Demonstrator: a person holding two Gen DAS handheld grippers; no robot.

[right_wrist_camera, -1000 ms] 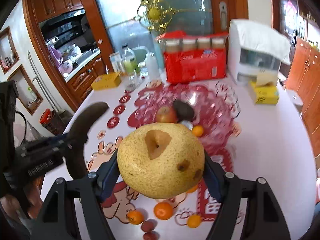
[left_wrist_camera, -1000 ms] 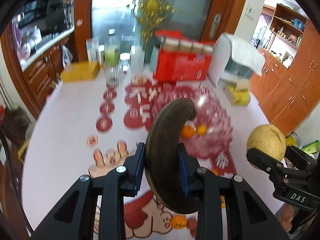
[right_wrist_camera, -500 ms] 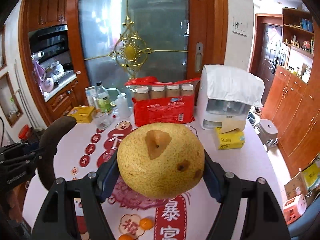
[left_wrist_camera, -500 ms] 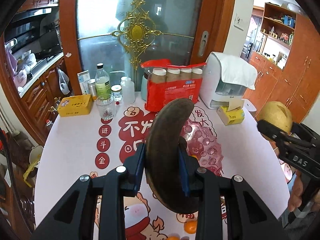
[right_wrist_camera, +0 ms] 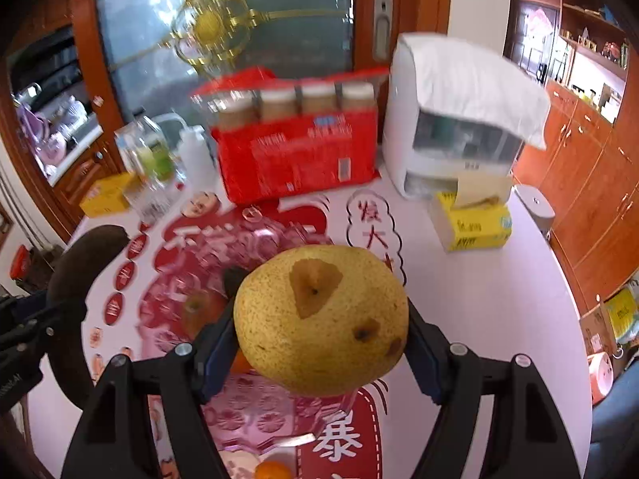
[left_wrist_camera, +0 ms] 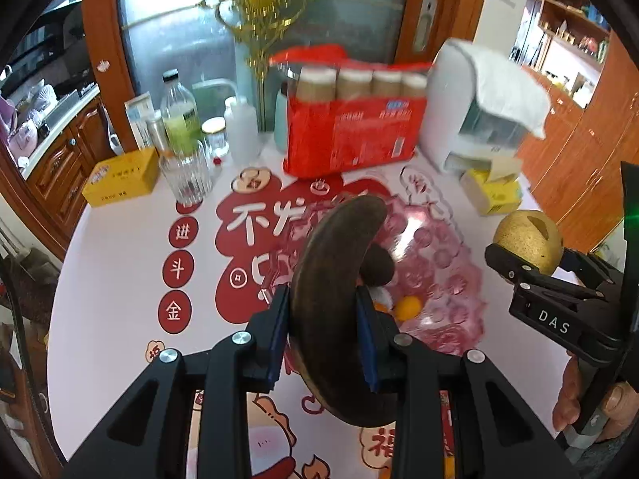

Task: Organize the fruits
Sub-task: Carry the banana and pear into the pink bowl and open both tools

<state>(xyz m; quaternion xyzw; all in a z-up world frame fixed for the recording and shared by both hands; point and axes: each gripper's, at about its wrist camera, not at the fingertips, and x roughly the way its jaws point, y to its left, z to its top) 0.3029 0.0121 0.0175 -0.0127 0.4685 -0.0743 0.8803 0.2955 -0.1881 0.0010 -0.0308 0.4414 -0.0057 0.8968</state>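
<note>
Both fruits are mid-carry above the glass dish point(left_wrist_camera: 451, 279): left gripper point(left_wrist_camera: 321, 331) clamped on the banana point(left_wrist_camera: 331, 279) (badly browned), right gripper point(right_wrist_camera: 319, 343) clamped on the pear point(right_wrist_camera: 319, 319), so lowering and releasing likely comes next.

Banana point(left_wrist_camera: 331, 303) clamped in left gripper point(left_wrist_camera: 321, 335) left of pear point(right_wrist_camera: 321, 319) clamped in right gripper point(right_wrist_camera: 319, 355), both above bowl point(left_wrist_camera: 447, 279) on table point(left_wrist_camera: 112, 319); packaged bottles point(left_wrist_camera: 351, 127) behind
</note>
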